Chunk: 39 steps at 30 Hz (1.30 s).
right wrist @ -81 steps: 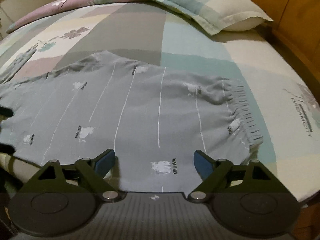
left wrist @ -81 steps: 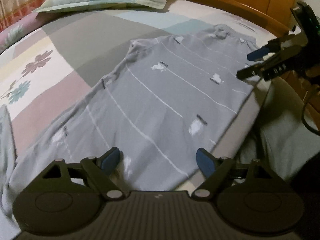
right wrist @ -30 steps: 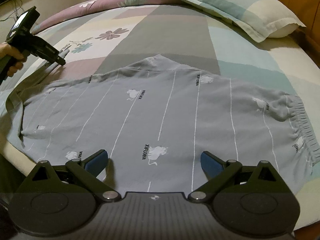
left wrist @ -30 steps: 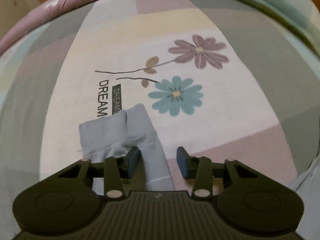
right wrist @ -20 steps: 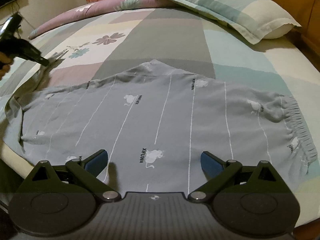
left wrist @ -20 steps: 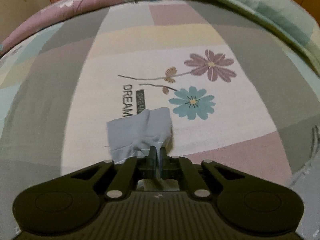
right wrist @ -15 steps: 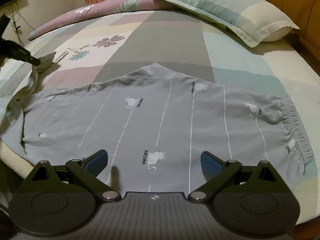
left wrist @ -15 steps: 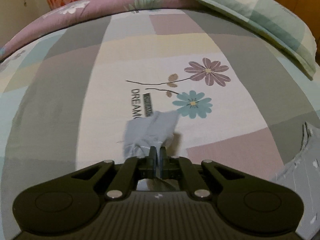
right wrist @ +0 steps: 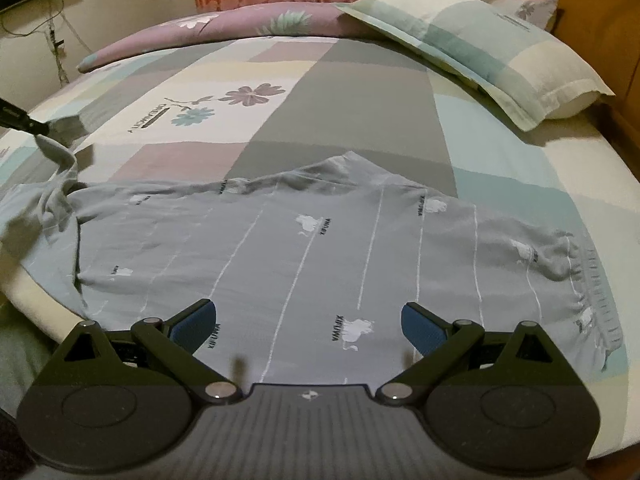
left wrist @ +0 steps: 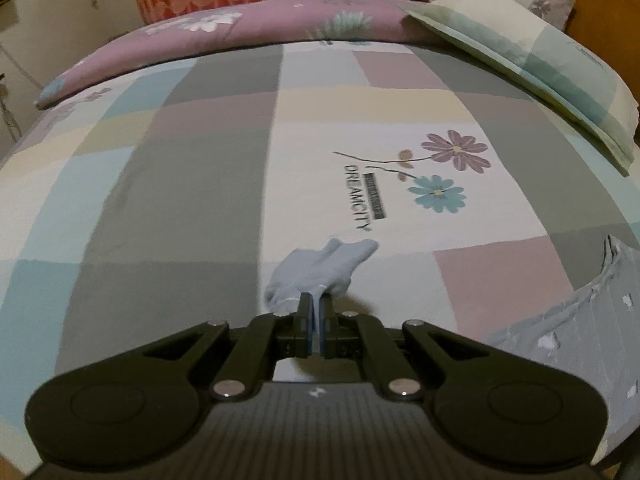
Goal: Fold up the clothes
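Observation:
A grey striped garment (right wrist: 320, 248) with small white prints lies spread on the bed, its elastic waistband (right wrist: 596, 280) at the right. My right gripper (right wrist: 308, 322) hovers open over its near edge, nothing between the blue pads. My left gripper (left wrist: 316, 312) is shut on the garment's narrow end (left wrist: 320, 270), which sticks out past the fingertips, lifted off the sheet. In the right wrist view the left gripper (right wrist: 24, 122) holds that end (right wrist: 66, 126) at the far left, and the fabric trails down to the garment's body. More of the garment (left wrist: 580, 320) shows at the right of the left wrist view.
A patchwork bedsheet (left wrist: 200, 200) with flower prints covers the bed. A checked pillow (right wrist: 480, 48) lies at the back right, a rolled purple quilt (right wrist: 220, 24) along the far side. A wooden headboard (right wrist: 600, 32) stands at the right. The mattress edge (right wrist: 36, 300) runs near left.
My left gripper closed on the narrow end of the garment and lifted it off the sheet, carrying it sideways. The right gripper stayed open and drew slightly up and back.

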Each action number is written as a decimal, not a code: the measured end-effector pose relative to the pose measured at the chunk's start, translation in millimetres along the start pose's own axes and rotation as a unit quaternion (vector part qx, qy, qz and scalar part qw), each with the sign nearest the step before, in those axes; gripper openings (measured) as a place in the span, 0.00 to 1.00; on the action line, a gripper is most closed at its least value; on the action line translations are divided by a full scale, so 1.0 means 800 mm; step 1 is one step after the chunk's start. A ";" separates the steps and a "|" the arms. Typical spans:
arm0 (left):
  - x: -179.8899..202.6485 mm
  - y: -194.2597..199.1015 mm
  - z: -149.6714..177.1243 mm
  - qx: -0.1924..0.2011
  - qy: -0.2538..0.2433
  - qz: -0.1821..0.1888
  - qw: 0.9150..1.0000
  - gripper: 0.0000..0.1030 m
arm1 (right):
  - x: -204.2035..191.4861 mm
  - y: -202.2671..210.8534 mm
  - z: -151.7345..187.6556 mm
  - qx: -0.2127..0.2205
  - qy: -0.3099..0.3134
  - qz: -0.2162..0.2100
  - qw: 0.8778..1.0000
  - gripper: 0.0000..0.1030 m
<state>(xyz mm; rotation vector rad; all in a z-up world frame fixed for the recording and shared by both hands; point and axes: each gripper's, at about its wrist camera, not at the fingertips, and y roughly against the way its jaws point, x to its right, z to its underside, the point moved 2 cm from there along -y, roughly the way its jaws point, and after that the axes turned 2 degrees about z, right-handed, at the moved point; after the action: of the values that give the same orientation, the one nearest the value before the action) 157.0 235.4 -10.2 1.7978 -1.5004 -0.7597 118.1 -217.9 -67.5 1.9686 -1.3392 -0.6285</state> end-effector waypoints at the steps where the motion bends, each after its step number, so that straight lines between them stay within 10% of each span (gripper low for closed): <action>1: -0.006 0.005 0.005 0.001 0.003 -0.004 1.000 0.01 | -0.003 0.000 -0.001 0.000 0.002 -0.001 1.000 0.98; 17: -0.082 0.031 0.066 -0.011 0.056 -0.025 0.998 0.01 | -0.088 -0.001 -0.043 0.005 0.087 -0.106 0.990 0.80; 39: -0.143 -0.010 0.148 -0.016 0.169 0.058 0.984 0.08 | -0.278 -0.114 -0.184 -0.030 0.239 -0.288 0.927 0.43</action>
<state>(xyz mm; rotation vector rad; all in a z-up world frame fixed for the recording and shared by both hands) 49.5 334.0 -86.8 1.6995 -1.3441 -0.3947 198.0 50.7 -33.3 2.2782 -0.4385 -0.3932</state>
